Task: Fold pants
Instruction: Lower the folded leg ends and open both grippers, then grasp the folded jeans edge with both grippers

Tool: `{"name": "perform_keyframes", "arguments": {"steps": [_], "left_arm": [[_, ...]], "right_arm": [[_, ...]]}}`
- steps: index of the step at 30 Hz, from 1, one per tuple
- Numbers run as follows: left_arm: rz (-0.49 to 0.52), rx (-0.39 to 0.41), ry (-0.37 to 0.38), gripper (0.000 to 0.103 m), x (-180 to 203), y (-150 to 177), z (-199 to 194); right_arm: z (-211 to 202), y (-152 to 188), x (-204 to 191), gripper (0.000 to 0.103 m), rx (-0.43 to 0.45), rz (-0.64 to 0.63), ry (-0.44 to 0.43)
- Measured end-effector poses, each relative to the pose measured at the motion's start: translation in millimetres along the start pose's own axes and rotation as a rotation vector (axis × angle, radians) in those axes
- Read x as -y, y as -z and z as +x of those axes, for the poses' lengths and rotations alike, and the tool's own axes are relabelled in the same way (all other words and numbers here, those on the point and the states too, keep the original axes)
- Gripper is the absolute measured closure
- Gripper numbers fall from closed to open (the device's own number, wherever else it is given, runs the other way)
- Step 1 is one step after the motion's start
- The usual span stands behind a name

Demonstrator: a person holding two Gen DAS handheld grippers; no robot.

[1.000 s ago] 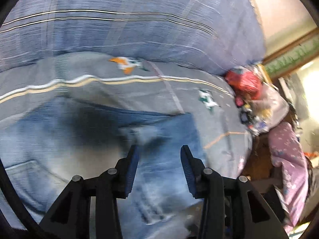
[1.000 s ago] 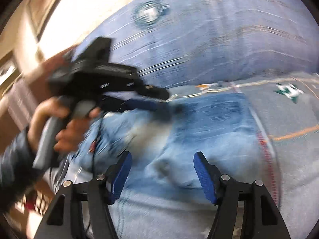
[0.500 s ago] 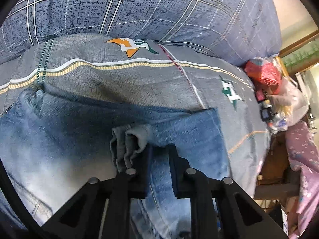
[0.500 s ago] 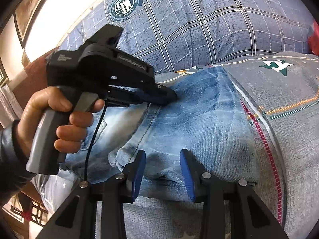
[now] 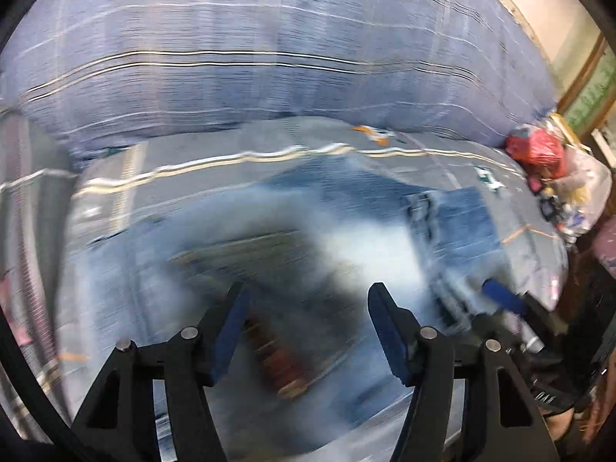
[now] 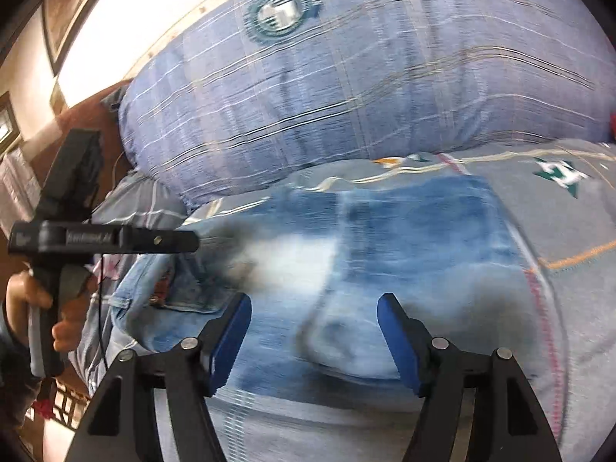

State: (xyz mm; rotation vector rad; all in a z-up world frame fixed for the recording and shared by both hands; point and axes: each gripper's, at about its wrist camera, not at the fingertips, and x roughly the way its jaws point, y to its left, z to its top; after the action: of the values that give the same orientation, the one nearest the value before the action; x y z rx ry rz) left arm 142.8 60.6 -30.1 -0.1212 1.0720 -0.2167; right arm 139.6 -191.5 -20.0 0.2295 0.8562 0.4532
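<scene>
Light blue jeans (image 5: pixel 346 238) lie folded on a grey patterned bed sheet (image 5: pixel 231 154); they also show in the right wrist view (image 6: pixel 404 238). My left gripper (image 5: pixel 306 327) is open and empty just above the jeans' waist area, seen blurred. My right gripper (image 6: pixel 313 331) is open and empty above the folded leg end. The left gripper's body (image 6: pixel 104 238) shows at the left of the right wrist view, held in a hand. A blue finger of the right gripper (image 5: pixel 500 296) shows at the right of the left wrist view.
A large blue plaid pillow (image 5: pixel 269 57) lies behind the jeans, also in the right wrist view (image 6: pixel 346 77). A red bag and clutter (image 5: pixel 539 150) sit at the bed's right side. The sheet (image 6: pixel 569 231) extends right of the jeans.
Both grippers have opened and let go of the jeans. The left gripper has swung left toward the waist; the right has pulled back slightly. The jeans lie flat.
</scene>
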Motion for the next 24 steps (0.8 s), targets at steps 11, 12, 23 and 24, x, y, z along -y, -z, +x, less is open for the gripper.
{"name": "perform_keyframes", "arguments": {"steps": [11,12,23,24], "left_arm": [[-0.117,0.007,-0.018,0.034,-56.3,40.3,21.2],[-0.136,0.009,-0.004,0.034,-58.8,40.0,20.7],[-0.137,0.130,-0.004,0.034,-72.1,43.5,-32.8],[-0.134,0.113,-0.025,0.034,-74.8,45.3,-27.7]], "right_arm": [[69.8,21.8,-88.4,0.031,-0.183,-0.261,0.003],[77.0,27.7,-90.2,0.031,-0.214,-0.274,0.020],[59.7,3.8,-104.6,0.031,-0.165,-0.250,0.029],[61.4,2.8,-109.6,0.030,-0.164,-0.263,0.027]]}}
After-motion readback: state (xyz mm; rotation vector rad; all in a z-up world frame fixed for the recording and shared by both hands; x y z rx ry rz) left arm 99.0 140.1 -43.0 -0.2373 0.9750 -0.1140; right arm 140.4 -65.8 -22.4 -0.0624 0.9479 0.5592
